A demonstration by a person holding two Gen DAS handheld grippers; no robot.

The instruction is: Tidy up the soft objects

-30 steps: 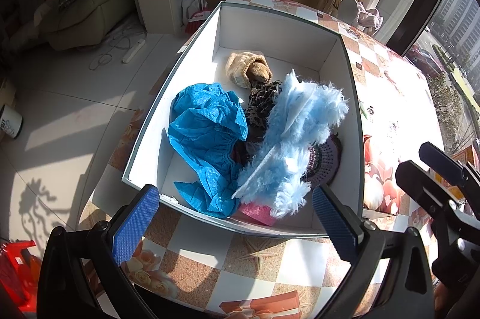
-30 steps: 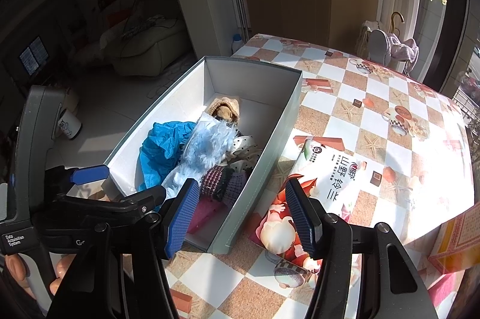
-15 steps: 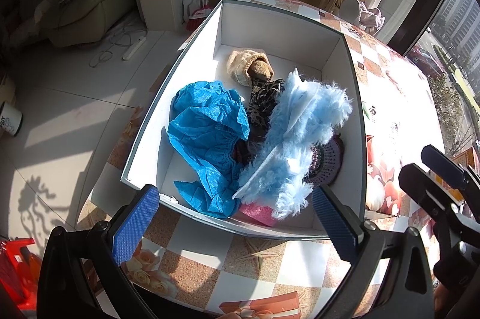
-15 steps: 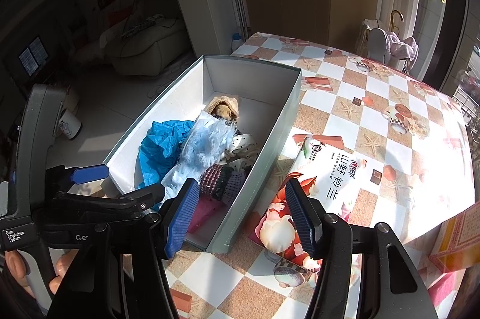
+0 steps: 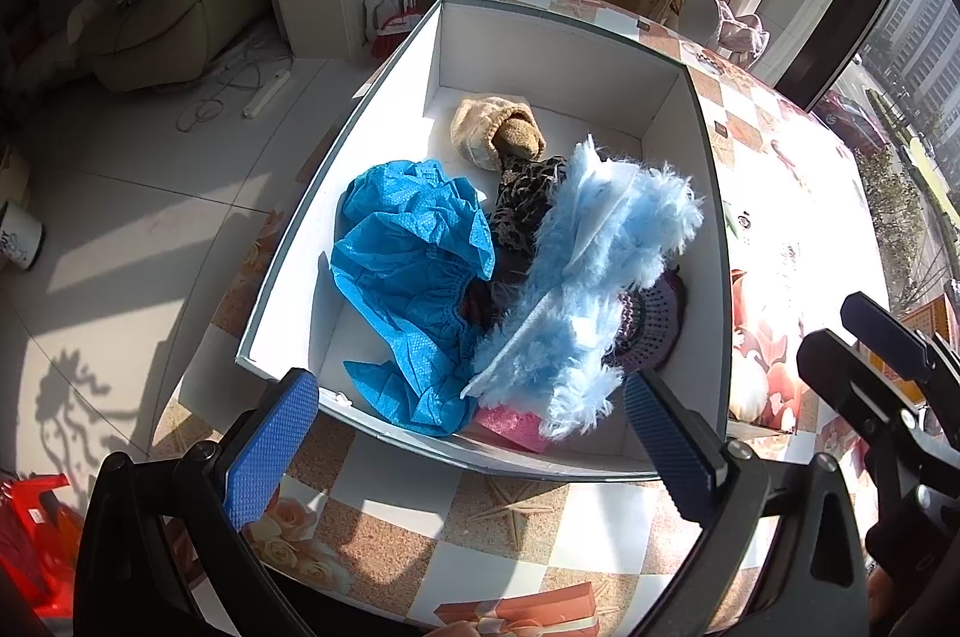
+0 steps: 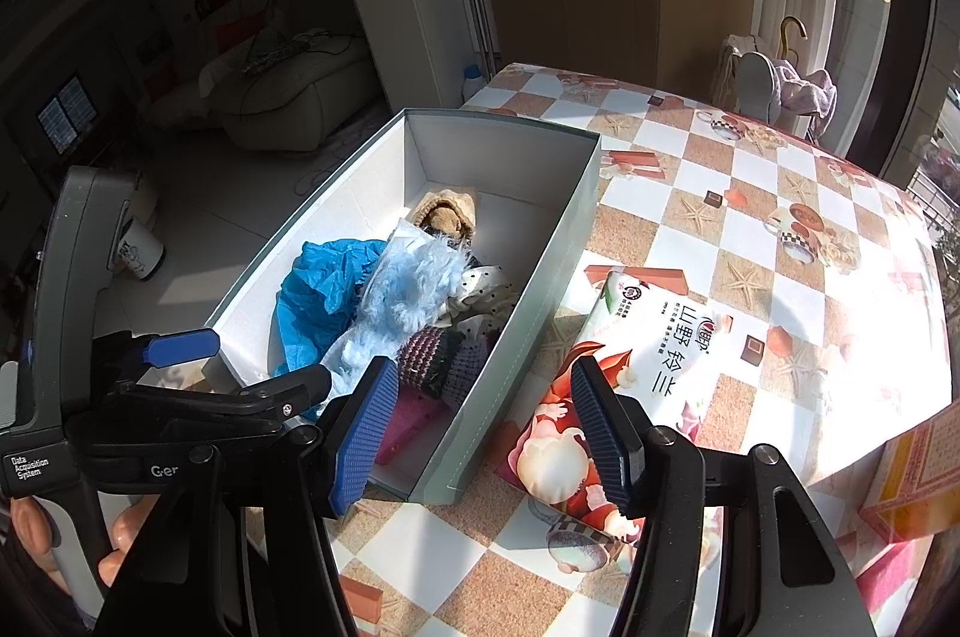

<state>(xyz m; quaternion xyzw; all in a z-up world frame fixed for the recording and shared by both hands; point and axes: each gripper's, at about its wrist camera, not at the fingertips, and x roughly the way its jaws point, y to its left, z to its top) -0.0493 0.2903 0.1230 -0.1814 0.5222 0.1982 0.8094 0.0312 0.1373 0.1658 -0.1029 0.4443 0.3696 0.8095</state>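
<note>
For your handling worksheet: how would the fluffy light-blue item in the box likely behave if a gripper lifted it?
The fluffy light-blue item looks long-piled and limp, so it would probably sag and drape. It seems light for its bulk. Lying over other cloths in the box, it might drag them along.

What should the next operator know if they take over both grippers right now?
Left gripper: open, empty, above the near rim of the box.
Right gripper: open, empty, over the box's near right corner and the table.
In the box: blue cover, fluffy light-blue piece, beige knit item, leopard-print cloth, purple knit piece, pink item.
Printed packet lies on the table beside the box.
Done: soft items are boxed. Left: possibly tidying the pile; I can't tell whether the packet belongs.
</note>
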